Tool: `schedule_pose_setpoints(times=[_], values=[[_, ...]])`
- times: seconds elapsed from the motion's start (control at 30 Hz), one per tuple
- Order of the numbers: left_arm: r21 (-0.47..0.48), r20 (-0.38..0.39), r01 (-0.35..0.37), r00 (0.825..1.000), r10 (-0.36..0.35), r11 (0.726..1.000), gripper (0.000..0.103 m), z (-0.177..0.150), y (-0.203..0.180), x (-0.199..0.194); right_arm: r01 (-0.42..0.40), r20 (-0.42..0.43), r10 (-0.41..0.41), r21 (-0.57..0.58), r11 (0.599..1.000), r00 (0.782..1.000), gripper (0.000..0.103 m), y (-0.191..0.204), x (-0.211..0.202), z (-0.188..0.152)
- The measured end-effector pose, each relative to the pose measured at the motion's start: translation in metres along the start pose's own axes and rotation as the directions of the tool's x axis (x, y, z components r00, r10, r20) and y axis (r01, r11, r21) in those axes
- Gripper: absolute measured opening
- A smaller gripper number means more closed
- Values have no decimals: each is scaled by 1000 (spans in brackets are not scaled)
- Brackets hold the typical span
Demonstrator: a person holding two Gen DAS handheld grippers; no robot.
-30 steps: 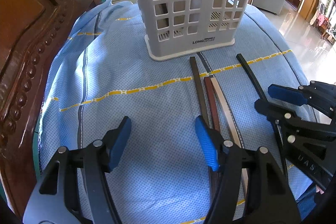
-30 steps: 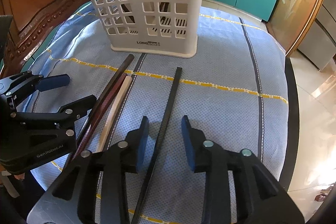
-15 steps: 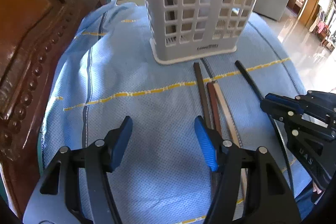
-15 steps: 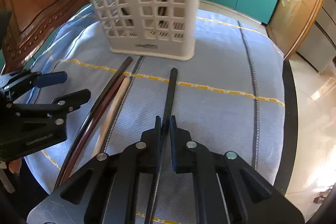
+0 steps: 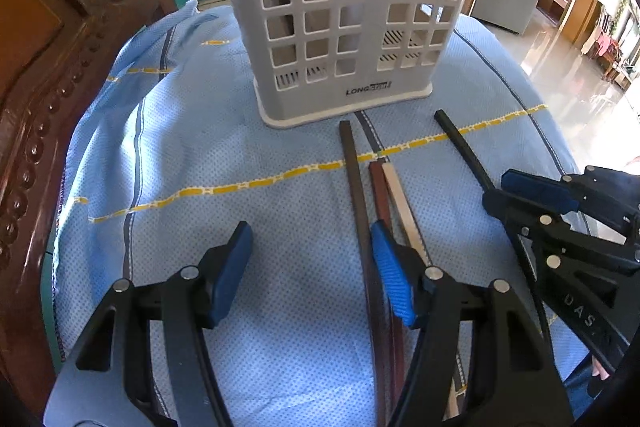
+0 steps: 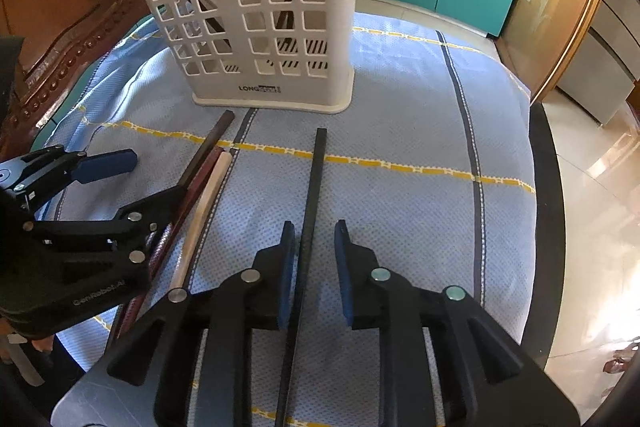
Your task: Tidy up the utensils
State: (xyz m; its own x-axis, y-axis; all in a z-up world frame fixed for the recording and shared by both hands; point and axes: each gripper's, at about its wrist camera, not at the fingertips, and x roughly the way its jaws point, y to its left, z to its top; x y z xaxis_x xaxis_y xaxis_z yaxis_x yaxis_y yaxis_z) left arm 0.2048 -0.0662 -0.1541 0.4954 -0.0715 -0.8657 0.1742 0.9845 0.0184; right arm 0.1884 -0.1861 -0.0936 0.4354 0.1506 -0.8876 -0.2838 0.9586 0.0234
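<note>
Straddling the black chopstick (image 6: 311, 195) with fingers (image 6: 286, 267) opening unclenched, the right gripper (image 6: 314, 267) risks leaving it on the desk (image 6: 400, 99).

basket (image 5: 360, 27): white plastic, matt | cloth (image 5: 200, 147): blue woven, dotted | chair (image 5: 36, 67): glossy carved wood

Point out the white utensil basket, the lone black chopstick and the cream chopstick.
white utensil basket (image 6: 276, 95): right wrist view, base rim.
black chopstick (image 6: 314, 179): right wrist view, upper shaft.
cream chopstick (image 6: 208, 195): right wrist view, mid shaft.
</note>
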Motion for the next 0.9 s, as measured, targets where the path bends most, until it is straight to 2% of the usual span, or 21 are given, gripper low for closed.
schedule_pose_setpoints(times=[0.03, 0.17, 0.27, 0.43, 0.83, 0.9], values=[[-2, 0, 1, 1000, -1, 1000, 63, -1, 0, -1, 2, 0, -2, 1, 1000, 1000, 21, 0, 0, 0], [11, 1, 18, 1000, -18, 1000, 51, -3, -2, -4, 3, 0, -3, 2, 1000, 1000, 21, -1, 0, -1], [14, 2, 23, 1000, -23, 1000, 49, -5, -4, -6, 7, -4, -7, -1, 1000, 1000, 21, 0, 2, -1], [7, -2, 30, 1000, -30, 1000, 49, -7, -4, -8, 9, -3, -9, -5, 1000, 1000, 26, 2, 2, -1], [-3, 17, 28, 999, -27, 1000, 50, -1, 2, -1, 33, 7, -32, -16, 999, 999, 26, 4, 3, -1], [-20, 15, 25, 1000, -25, 999, 47, 4, 7, 2, 36, 9, -35, -17, 999, 999, 27, 5, 3, -2]])
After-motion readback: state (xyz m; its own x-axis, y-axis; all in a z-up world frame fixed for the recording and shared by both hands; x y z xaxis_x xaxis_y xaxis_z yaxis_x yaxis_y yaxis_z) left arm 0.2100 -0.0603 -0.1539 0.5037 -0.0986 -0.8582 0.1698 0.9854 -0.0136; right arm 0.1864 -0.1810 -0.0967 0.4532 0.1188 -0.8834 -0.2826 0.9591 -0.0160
